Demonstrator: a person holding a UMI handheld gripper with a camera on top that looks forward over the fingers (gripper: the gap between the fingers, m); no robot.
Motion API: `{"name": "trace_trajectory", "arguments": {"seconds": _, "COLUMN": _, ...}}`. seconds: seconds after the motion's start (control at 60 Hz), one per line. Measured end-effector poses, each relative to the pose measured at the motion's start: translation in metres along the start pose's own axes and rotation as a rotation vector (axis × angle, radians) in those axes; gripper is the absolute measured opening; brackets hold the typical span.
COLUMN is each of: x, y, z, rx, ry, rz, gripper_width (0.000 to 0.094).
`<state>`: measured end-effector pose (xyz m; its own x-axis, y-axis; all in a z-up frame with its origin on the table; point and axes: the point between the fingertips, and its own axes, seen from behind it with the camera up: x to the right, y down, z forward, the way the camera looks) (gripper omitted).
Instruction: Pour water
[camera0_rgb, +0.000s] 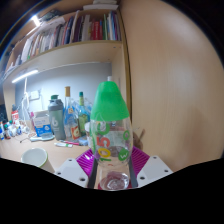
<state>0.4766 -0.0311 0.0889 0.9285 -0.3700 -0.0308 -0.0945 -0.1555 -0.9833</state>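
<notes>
Between the two fingers of my hand-held gripper (111, 172) stands a clear bottle (111, 140) with a green cap, upright, its flowered lower part pressed by the purple pads (88, 160) on both sides, so I am grasping it. To the far left the desk (20, 150) carries a white bowl (35, 157) and several other bottles (70, 115). A bookshelf (70, 30) runs above them.

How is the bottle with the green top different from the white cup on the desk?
The bottle is tall, clear and capped green, while the white cup is short, solid-coloured and open on top. The bottle is gripped between the tool's fingers; the cup sits alone on the desk. Both stand upright.
</notes>
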Motion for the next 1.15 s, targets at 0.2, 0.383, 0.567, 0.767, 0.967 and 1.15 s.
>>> {"name": "trace_trajectory", "arguments": {"seconds": 0.2, "x": 0.001, "y": 0.006, "z": 0.001, "rx": -0.047, "ry": 0.015, "rz": -0.007, "gripper_width": 0.0552}}
{"name": "trace_trajectory", "arguments": {"seconds": 0.383, "x": -0.008, "y": 0.047, "z": -0.048, "rx": -0.225, "ry": 0.023, "rz": 0.042, "gripper_width": 0.0836}}
{"name": "trace_trajectory", "arguments": {"seconds": 0.567, "x": -0.023, "y": 0.047, "z": -0.143, "rx": -0.249, "ry": 0.066, "rz": 0.074, "gripper_width": 0.0839}}
{"name": "trace_trajectory", "arguments": {"seconds": 0.767, "x": -0.055, "y": 0.015, "z": -0.259, "rx": -0.229, "ry": 0.093, "rz": 0.085, "gripper_width": 0.0836}}
{"name": "trace_trajectory", "arguments": {"seconds": 0.967, "x": -0.105, "y": -0.028, "z": -0.361, "rx": -0.178, "ry": 0.084, "rz": 0.133, "gripper_width": 0.0837}}
{"name": "trace_trajectory", "arguments": {"seconds": 1.15, "x": -0.153, "y": -0.059, "z": -0.446, "rx": -0.153, "ry": 0.048, "rz": 0.059, "gripper_width": 0.0841}}
